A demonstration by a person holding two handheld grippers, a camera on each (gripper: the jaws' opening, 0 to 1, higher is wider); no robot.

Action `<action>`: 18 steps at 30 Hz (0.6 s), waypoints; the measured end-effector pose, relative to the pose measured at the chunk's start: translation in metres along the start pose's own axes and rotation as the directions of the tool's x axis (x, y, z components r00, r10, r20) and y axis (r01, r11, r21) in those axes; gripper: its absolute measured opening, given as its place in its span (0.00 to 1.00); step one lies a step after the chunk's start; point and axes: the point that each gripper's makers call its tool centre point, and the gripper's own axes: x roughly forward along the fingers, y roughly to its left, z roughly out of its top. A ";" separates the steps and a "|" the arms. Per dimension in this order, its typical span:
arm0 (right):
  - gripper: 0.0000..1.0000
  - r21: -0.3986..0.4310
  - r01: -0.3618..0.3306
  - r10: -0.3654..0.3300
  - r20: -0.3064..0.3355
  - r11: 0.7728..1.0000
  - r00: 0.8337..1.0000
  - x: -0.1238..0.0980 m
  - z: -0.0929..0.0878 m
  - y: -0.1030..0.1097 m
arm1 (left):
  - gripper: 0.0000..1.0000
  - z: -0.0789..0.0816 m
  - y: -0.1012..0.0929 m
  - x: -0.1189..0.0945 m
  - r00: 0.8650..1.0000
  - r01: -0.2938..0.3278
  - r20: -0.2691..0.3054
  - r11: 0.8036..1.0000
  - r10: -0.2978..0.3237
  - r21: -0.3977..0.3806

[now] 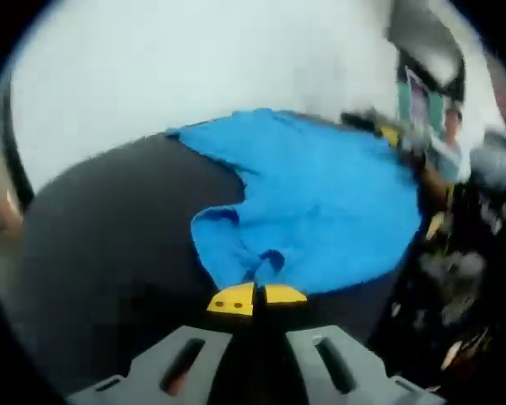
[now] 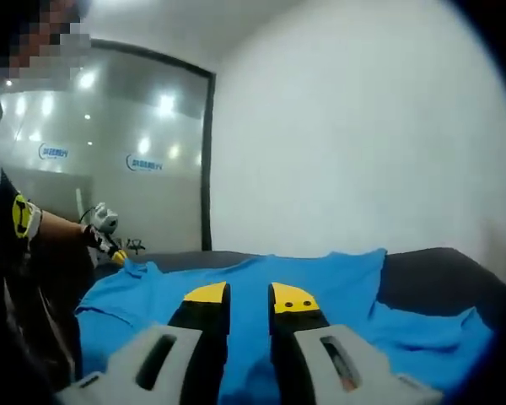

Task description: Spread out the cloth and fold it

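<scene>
In the right gripper view, a glass wall point(image 2: 110, 160) stands behind the dark counter point(image 2: 422, 274). Two small blue logos are printed on the glass, side by side at the same height, one near the wall's left part point(image 2: 55, 152) and one closer to its dark frame point(image 2: 143, 163). Each seems to pair a round emblem with a short line of characters, but the print is too small and soft to read. In the left gripper view, a framed poster or sign point(image 1: 420, 101) hangs beyond the counter's far edge; it is blurred and nothing on it is legible.
</scene>
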 end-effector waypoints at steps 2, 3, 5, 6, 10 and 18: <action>0.15 -0.026 0.022 -0.024 -0.069 0.999 0.997 0.002 -0.013 -0.004 | 0.00 0.009 0.001 -0.007 0.999 0.029 0.026 0.992 -0.026 -0.120; 0.15 -0.045 0.054 -0.059 -0.129 0.998 0.990 0.005 -0.025 -0.010 | 0.00 0.009 0.005 -0.009 1.000 0.020 0.013 0.988 -0.018 -0.152; 0.15 -0.083 0.065 -0.080 -0.195 0.994 0.978 0.008 -0.038 -0.014 | 0.00 0.003 0.012 -0.008 1.000 0.004 -0.025 0.981 -0.009 -0.193; 0.15 -0.087 0.064 -0.081 -0.209 0.994 0.975 0.009 -0.040 -0.013 | 0.00 -0.003 0.012 -0.006 0.998 0.003 -0.059 0.977 -0.016 -0.212; 0.15 -0.106 0.053 -0.074 -0.199 0.993 0.977 0.007 -0.039 -0.011 | 0.00 -0.044 -0.003 0.005 0.976 0.030 -0.206 0.975 -0.076 -0.218; 0.15 -0.109 0.041 -0.061 -0.185 0.993 0.981 0.005 -0.035 -0.010 | 0.08 -0.045 0.015 -0.006 0.988 -0.127 -0.099 0.991 0.121 -0.051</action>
